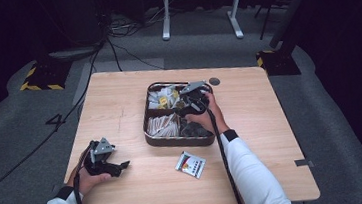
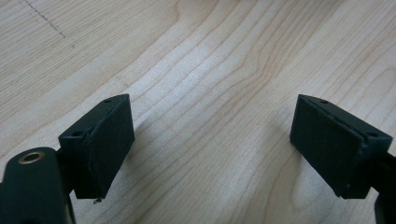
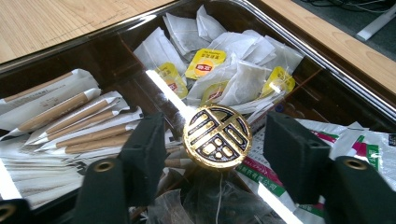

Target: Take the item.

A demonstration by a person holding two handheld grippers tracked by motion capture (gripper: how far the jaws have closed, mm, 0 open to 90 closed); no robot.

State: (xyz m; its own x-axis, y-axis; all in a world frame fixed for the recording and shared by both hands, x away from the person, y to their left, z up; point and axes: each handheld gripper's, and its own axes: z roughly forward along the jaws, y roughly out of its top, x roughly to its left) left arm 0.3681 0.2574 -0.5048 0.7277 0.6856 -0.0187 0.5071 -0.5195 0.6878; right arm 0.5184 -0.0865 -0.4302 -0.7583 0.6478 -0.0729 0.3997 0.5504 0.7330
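My right tongs (image 3: 217,154) stand open around the gold knob (image 3: 217,136) at the divided tray's (image 1: 153,138) centre, pads clear; closing off-centre could slip off it. Left tongs (image 2: 212,149) idle open over the surface (image 2: 210,60).

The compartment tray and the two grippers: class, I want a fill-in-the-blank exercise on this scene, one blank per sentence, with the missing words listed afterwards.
1. The gold round emblem at the middle of the tray lies between the jaws of the ____ gripper.
2. The left gripper hovers over bare wooden ____, jaws wide apart.
3. The tea bags carry tags coloured ____.
4. A loose packet lies on the table, ____ the tray.

Missing words: right; table; yellow; outside
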